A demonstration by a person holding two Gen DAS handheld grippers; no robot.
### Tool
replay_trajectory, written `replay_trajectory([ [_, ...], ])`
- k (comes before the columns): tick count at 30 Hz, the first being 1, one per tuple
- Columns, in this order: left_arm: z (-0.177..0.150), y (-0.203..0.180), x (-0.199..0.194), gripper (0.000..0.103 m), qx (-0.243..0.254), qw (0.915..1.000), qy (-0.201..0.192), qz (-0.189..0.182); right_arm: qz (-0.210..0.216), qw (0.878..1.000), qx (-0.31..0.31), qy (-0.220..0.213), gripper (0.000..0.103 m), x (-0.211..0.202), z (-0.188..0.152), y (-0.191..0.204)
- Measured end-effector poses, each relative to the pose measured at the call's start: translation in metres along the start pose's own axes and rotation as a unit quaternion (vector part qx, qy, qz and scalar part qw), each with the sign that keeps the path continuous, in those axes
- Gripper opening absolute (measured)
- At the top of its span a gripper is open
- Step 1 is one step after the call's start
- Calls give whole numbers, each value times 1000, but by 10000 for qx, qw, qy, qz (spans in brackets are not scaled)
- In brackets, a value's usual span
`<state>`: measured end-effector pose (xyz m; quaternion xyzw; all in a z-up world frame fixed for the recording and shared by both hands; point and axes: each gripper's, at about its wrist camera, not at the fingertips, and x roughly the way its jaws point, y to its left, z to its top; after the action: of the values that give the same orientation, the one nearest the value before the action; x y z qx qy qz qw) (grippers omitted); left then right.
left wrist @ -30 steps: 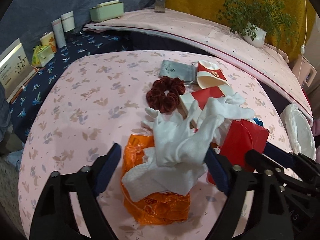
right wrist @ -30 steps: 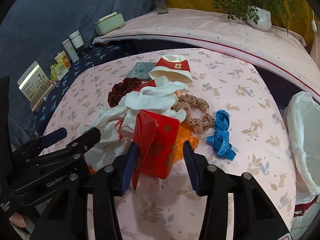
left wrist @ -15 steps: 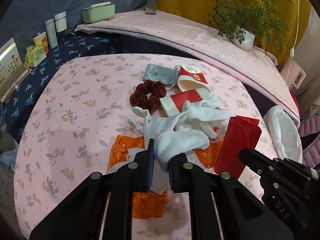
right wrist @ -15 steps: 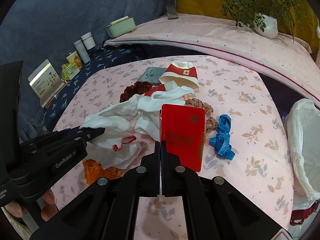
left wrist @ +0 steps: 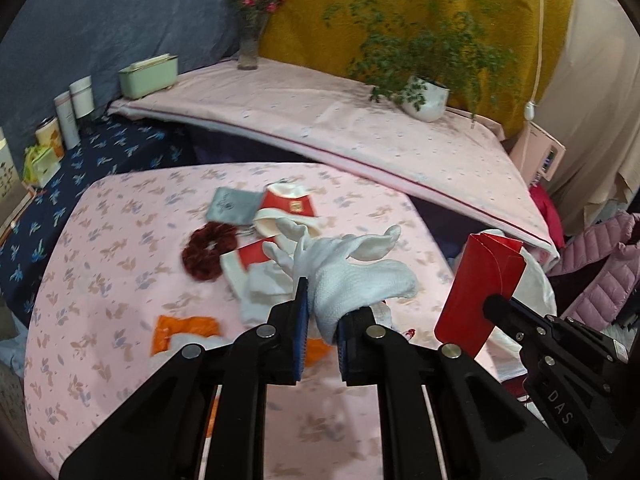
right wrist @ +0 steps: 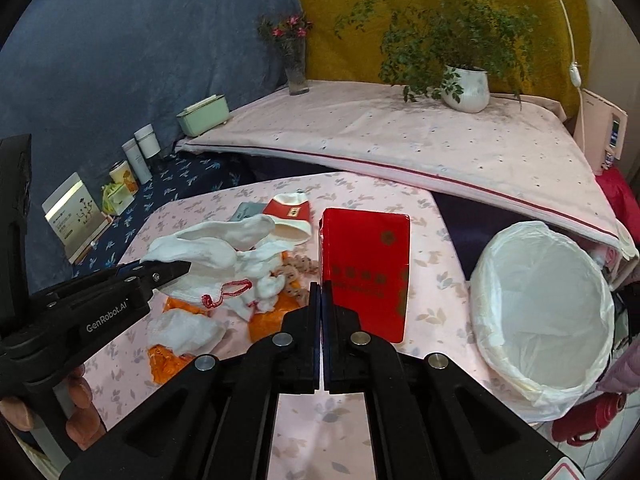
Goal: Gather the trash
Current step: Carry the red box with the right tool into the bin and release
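Both grippers have closed and come up off the pink floral tablecloth [left wrist: 120, 280] since a second ago, each with a piece of trash. Left gripper [left wrist: 322, 322]: jaws pinched on the cuff end of a white knit glove [left wrist: 352, 276]; its fingers flop forward and upward past the tips, clear of the cloth. Right gripper [right wrist: 322, 300]: jaws pressed nearly flat together on the lower left edge of a red paper envelope [right wrist: 366, 268], which stands upright just beyond and to the right of the tips. Judgement on handling: glove is light, soft, shapeless, so any bunched fold gives a secure hold but it will dangle and may snag the other white cloth [right wrist: 188, 330] and orange plastic wrapper [right wrist: 264, 322] lying below it. Envelope is light, thin card, stiff enough to stand from an edge grip, but slick; held at one corner it could pivot or slide, so a deeper bite would be safer. White-lined trash bin [right wrist: 540, 312] sits well to the right of my right jaws, mouth open. Dark red scrunchie [left wrist: 208, 250], a grey pouch [left wrist: 232, 206] and a red-and-white sock [left wrist: 286, 212] remain on the cloth ahead of the left jaws.
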<state>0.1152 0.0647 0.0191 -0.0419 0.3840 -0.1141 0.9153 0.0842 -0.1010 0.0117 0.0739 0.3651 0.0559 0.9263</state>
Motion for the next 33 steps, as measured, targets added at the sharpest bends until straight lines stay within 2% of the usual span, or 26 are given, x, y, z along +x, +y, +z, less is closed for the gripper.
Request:
replay_trajectory([
  [6,8,-65,7,12,429,9983,-56,-381,-388,9984,365,-166,1,-21,-1,-56],
  [12,12,-134,24,12,879,9927,38,-830,-777,9934,817,-226,1,-37,-10,-120],
  [18,11,-192,44,12,1187,9855,195,-1199,-1052,9879,1128,-150,1,-41,-21,-166],
  [24,9,-233,66,12,1433,9789,338,-1416,-1180,9832,1392,-88,1,-38,-29,-198],
  [30,12,-251,82,14,1433,9768,399,-1538,-1237,9798,1572,-39,1,-32,-28,-218],
  [31,12,-252,84,17,1425,9772,391,-1525,-1231,9796,1588,-33,1,-31,-28,-219],
  [33,13,-253,87,40,1418,9786,383,-1441,-1275,9782,1636,-35,5,-30,-28,-223],
])
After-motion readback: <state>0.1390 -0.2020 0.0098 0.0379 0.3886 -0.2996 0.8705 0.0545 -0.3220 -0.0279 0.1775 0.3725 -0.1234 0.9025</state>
